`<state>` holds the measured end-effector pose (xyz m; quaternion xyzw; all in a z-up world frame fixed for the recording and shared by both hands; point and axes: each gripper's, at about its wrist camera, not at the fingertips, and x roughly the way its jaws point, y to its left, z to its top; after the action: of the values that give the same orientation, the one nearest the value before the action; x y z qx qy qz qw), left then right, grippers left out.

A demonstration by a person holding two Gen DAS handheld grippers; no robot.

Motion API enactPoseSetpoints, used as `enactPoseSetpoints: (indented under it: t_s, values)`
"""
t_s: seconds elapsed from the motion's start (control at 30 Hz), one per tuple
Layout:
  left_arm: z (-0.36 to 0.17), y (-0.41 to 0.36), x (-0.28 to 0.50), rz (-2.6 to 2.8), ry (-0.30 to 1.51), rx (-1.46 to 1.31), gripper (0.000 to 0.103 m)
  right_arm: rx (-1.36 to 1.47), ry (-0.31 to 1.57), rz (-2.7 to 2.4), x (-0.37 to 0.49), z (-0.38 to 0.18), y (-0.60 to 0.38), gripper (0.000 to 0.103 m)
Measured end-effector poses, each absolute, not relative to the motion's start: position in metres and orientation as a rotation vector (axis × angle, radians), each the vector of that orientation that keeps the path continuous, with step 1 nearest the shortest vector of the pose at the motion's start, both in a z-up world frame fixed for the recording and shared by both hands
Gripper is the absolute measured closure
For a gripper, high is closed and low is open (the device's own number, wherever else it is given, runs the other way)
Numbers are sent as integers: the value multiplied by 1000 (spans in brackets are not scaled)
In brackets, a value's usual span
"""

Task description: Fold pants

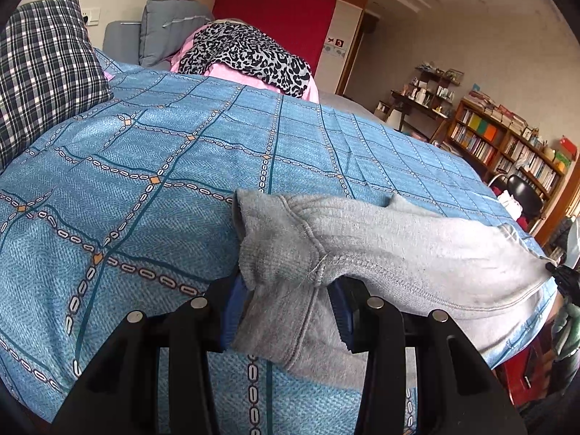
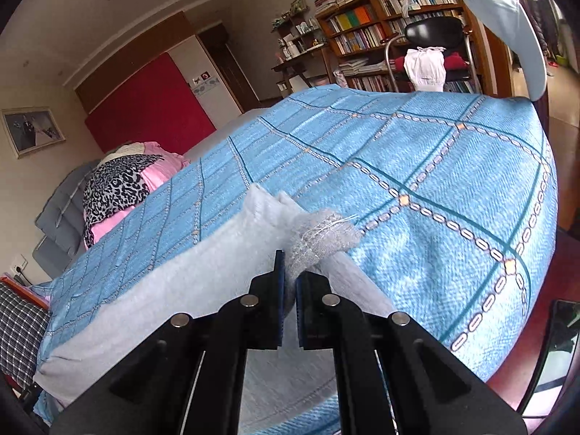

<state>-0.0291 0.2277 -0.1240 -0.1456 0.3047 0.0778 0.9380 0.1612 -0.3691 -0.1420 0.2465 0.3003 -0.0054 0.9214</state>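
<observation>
Grey sweatpants (image 1: 398, 246) lie stretched along the near edge of a bed with a blue patterned cover (image 1: 181, 152). My left gripper (image 1: 286, 311) has its blue-padded jaws around a bunched, ribbed end of the pants, with a wide gap filled by cloth. My right gripper (image 2: 289, 290) is shut on the other ribbed end of the pants (image 2: 181, 282), jaws nearly together, cloth pinched between them. The pants span between the two grippers, and the right gripper's tip shows at the far right of the left wrist view (image 1: 562, 275).
A plaid pillow (image 1: 43, 72) lies at the bed's left. A leopard-print cloth on pink fabric (image 1: 246, 54) sits at the bed's head. A bookshelf (image 2: 391, 18) and a black chair (image 2: 431, 47) stand beyond the bed's far side.
</observation>
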Motion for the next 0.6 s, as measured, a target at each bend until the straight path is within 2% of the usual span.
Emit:
enactPoseSetpoints:
  t_s: [0.17,0.4,0.6]
  values:
    - [-130,223,-42,178,618,-271,60,566,638,-31,152,-166,-373,98]
    - [-125,223,-54,189,597,-263,60,548,549,-35,135,-145,-373,98]
    - [-140,223,-53,197,635,-274,58,500,631,-104,139,-176,-368,98]
